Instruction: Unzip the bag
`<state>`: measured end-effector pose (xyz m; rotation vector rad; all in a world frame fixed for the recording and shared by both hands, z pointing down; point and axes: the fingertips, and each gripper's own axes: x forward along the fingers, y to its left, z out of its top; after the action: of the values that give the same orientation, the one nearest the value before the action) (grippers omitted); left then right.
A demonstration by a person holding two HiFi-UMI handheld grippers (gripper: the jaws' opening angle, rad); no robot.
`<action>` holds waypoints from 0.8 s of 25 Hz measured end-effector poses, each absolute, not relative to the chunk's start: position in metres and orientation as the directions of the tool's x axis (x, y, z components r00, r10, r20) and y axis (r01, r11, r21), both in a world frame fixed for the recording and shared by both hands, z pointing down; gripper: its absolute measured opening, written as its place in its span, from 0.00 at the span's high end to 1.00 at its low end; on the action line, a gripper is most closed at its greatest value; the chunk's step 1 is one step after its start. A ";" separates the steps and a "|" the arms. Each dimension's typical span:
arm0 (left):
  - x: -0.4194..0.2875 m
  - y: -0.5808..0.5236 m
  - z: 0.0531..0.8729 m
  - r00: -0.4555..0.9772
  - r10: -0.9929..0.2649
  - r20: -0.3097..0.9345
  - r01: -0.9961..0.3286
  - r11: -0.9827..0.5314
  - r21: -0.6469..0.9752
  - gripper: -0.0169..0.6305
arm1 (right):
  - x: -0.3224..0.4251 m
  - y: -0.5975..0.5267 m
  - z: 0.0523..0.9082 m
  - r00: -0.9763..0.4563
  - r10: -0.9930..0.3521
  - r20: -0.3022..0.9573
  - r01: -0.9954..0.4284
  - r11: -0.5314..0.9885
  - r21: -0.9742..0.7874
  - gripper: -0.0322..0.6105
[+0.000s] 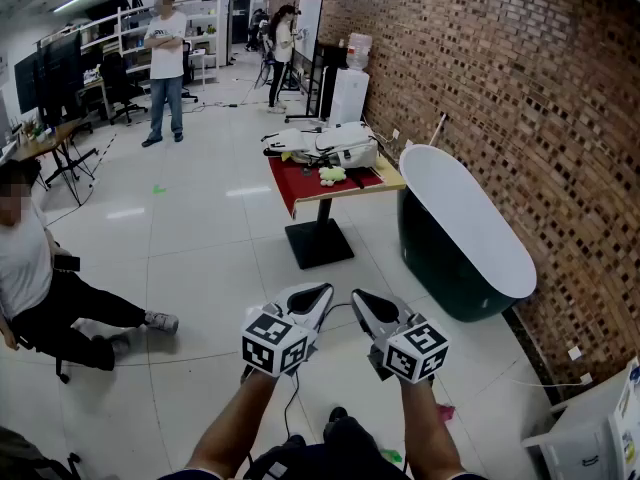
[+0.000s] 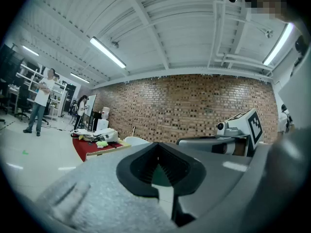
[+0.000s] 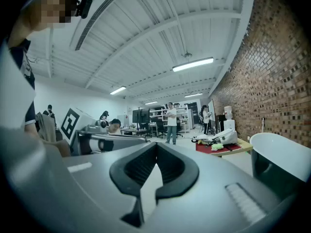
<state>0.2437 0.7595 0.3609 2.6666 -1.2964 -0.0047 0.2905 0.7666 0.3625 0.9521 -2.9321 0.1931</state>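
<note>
You held the left gripper (image 1: 312,296) and right gripper (image 1: 362,302) low in the frame, both clenched on nothing, well apart from the white bag (image 1: 335,146) on the table (image 1: 300,186) at upper centre. Unzipping had not begun; the next move likely called for walking up and finding its zip.

Near middle: the pale glossy floor (image 1: 220,258) lies open straight ahead as far as the table's black foot.
Far middle: a small pedestal table with a red cloth (image 1: 298,183); a white fabric bag (image 1: 335,146) and a yellow-green soft toy (image 1: 332,175) fill most of the top.
Right: a white oval bathtub with dark green sides (image 1: 460,208) stands just beside the table, along the red brick wall (image 1: 520,88).
Left: a seated person in black trousers (image 1: 40,288) stretches legs toward the middle.
Near right: a white cabinet (image 1: 595,433) fills the corner.
</note>
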 end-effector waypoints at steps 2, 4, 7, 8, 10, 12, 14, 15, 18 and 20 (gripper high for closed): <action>0.243 0.749 0.365 0.617 -0.783 0.080 -0.784 -0.601 0.158 0.97 | 0.292 0.755 0.367 -0.809 -0.581 0.093 -0.588 0.802 -0.106 0.95; 0.240 0.736 0.368 0.611 -0.787 0.086 -0.788 -0.594 0.158 0.97 | 0.292 0.743 0.372 -0.809 -0.580 0.097 -0.588 0.802 -0.111 0.95; 0.238 0.713 0.375 0.600 -0.794 0.098 -0.797 -0.582 0.162 0.97 | 0.293 0.719 0.377 -0.813 -0.574 0.100 -0.582 0.804 -0.119 0.95; 0.239 0.704 0.377 0.596 -0.797 0.102 -0.800 -0.577 0.163 0.97 | 0.293 0.710 0.378 -0.815 -0.570 0.101 -0.579 0.806 -0.121 0.95; 0.241 0.683 0.379 0.587 -0.802 0.106 -0.806 -0.569 0.163 0.97 | 0.295 0.689 0.382 -0.822 -0.561 0.101 -0.570 0.812 -0.126 0.95; 0.244 0.659 0.381 0.579 -0.808 0.104 -0.812 -0.562 0.159 0.97 | 0.297 0.664 0.384 -0.830 -0.550 0.093 -0.558 0.819 -0.131 0.95; 0.247 0.633 0.382 0.574 -0.812 0.103 -0.816 -0.558 0.150 0.97 | 0.297 0.634 0.385 -0.839 -0.538 0.079 -0.544 0.829 -0.131 0.95; 0.248 0.620 0.383 0.571 -0.814 0.106 -0.819 -0.556 0.144 0.97 | 0.298 0.619 0.385 -0.844 -0.532 0.074 -0.537 0.834 -0.129 0.95; 0.248 0.582 0.386 0.550 -0.826 0.123 -0.834 -0.535 0.132 0.97 | 0.298 0.577 0.388 -0.854 -0.516 0.068 -0.520 0.844 -0.133 0.95; 0.249 0.558 0.386 0.531 -0.837 0.132 -0.846 -0.517 0.126 0.97 | 0.301 0.553 0.389 -0.862 -0.502 0.067 -0.506 0.851 -0.139 0.95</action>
<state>0.2490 0.5583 0.3864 2.5922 -1.4395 0.0810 0.3009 0.5530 0.3892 0.8160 -2.9951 0.2366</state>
